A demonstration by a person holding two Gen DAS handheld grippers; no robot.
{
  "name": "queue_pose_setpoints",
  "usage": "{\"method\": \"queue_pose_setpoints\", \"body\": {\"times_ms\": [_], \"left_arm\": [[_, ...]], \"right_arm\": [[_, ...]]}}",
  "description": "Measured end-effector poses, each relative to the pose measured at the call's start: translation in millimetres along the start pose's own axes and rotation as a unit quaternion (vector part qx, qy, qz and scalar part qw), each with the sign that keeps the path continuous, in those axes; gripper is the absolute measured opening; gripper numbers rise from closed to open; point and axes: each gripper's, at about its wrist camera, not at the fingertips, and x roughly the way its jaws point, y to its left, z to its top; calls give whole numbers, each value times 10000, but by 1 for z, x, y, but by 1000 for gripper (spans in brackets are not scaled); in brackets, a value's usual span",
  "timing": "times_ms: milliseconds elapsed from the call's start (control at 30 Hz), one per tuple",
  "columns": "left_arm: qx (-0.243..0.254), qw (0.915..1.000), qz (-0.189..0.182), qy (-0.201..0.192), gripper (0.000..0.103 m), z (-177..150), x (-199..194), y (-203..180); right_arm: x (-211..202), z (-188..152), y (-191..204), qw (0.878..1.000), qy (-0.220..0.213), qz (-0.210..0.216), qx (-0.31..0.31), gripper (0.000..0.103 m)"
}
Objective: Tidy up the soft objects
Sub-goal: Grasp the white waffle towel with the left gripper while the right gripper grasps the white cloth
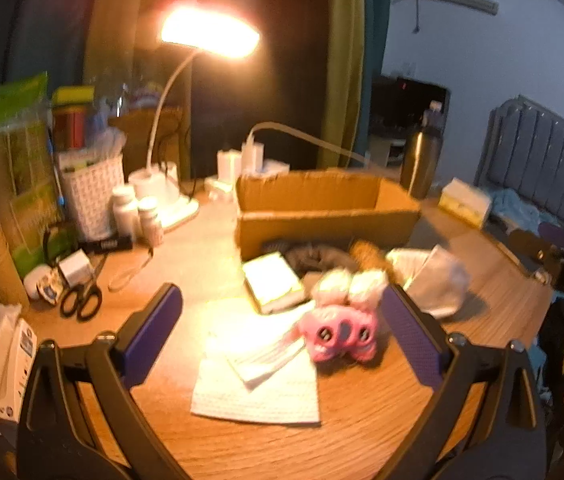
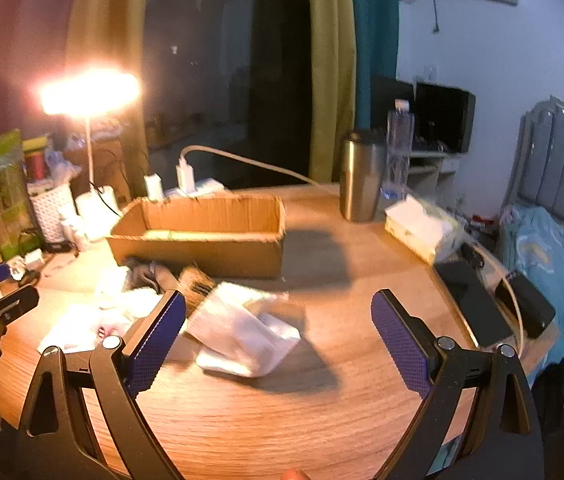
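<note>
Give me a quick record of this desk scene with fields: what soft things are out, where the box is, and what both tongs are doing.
soft items: pink plush toy, white cloth, dark fabric, all on the desk
container: cardboard box, open, behind them
left tongs: open, empty, facing the plush toy
right tongs: open, empty, facing the white cloth
lighting: desk lamp on

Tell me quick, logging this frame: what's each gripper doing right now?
Left gripper: open, holding nothing, fingers either side of the pink plush toy.
Right gripper: open, holding nothing, above the white cloth.
</note>
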Motion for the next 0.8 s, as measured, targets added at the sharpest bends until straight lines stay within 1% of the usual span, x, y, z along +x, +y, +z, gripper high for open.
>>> {"method": "queue_pose_setpoints", "body": {"times_ms": [167, 367, 467, 600, 800], "left_arm": [[-4, 9986, 198, 490, 100, -15, 26, 5], [63, 9945, 398, 964, 100, -24, 52, 8], [188, 9902, 620, 1239, 100, -28, 68, 8], [309, 9839, 803, 1565, 100, -32, 84, 10], [495, 9764, 815, 1939, 100, -39, 104, 7]], "right_arm": [[22, -10, -5, 9996, 272, 0, 75, 96], [53, -20, -5, 9976, 649, 191, 142, 96], [66, -22, 0, 9963, 785, 331, 141, 96], [88, -24, 6, 9931, 1055, 494, 120, 96], [113, -31, 6, 9874, 1436, 655, 106, 94]]}}
